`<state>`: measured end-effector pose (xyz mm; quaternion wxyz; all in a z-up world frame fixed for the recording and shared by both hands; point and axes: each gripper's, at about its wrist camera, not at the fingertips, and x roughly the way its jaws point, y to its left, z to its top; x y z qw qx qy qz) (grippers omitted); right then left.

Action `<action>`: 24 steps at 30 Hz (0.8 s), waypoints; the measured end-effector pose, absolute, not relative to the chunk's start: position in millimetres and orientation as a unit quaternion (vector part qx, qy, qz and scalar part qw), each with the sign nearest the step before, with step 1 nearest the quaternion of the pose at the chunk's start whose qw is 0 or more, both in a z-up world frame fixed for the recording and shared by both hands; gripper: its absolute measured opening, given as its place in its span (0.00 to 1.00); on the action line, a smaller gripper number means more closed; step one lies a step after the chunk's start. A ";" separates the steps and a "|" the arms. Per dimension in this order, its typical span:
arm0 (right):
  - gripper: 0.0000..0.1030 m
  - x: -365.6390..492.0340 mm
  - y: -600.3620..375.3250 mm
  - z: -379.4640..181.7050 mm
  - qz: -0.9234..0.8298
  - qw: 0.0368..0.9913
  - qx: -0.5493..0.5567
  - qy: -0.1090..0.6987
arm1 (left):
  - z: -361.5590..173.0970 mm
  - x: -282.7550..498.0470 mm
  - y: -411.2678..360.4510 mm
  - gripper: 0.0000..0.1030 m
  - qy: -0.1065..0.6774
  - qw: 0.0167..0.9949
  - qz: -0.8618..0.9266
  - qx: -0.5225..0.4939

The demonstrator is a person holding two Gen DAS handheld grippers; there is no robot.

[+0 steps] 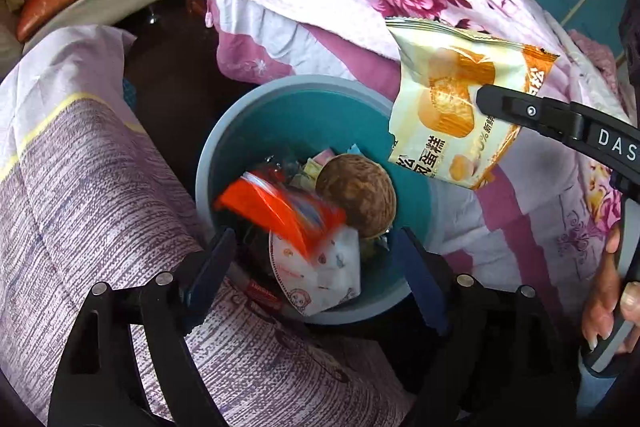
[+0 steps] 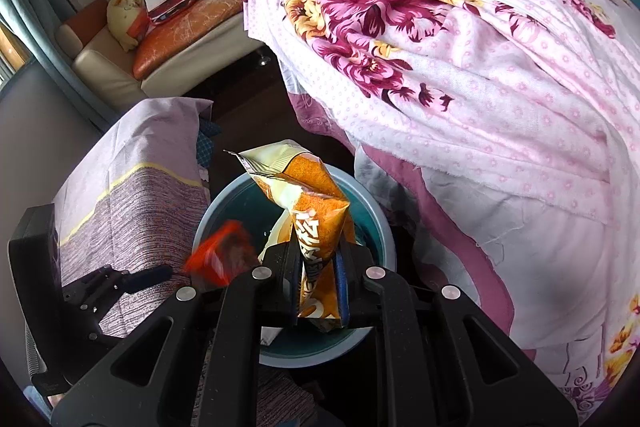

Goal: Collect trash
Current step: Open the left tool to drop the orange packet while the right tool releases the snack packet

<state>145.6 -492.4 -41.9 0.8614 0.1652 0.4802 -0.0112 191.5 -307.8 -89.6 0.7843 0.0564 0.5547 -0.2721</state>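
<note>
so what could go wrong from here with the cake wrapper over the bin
1. The right tongs grip the cake wrapper near the bin rim's bed side; released now, it could drop outside.
2. The blurred orange packet seems mid-fall below the open left tongs and might bounce off the piled trash.

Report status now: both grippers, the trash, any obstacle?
Left gripper open over bin. Right gripper shut on cake wrapper. Orange packet falling in. Nothing blocking.

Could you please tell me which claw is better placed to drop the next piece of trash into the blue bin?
Right. The right claw is shut on the orange-and-cream cake wrapper, over the round blue plastic bin. The left claw is open and empty; the blurred orange-red packet is already below it.
</note>
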 end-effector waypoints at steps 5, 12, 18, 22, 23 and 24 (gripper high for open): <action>0.14 151.7 -487.4 -44.5 -0.007 0.859 0.163 0.485 | -88.4 191.5 -292.9 0.90 0.562 0.785 -0.258 0.039; 0.15 159.4 -472.6 -45.1 0.004 0.857 0.154 0.492 | -73.5 189.0 -270.0 0.91 0.546 0.804 -0.235 0.020; 0.17 163.2 -461.0 -45.0 0.014 0.853 0.145 0.500 | -64.4 188.5 -252.8 0.96 0.528 0.823 -0.209 0.020; 0.17 165.9 -451.2 -46.1 0.021 0.849 0.138 0.509 | -63.9 188.9 -242.4 0.96 0.529 0.823 -0.204 0.007; 0.20 165.8 -449.8 -45.9 0.022 0.849 0.137 0.510 | -63.8 188.7 -239.8 0.96 0.529 0.824 -0.202 0.004; 0.24 166.2 -447.8 -45.9 0.024 0.849 0.135 0.511 | -63.8 188.7 -237.6 0.96 0.529 0.825 -0.200 0.002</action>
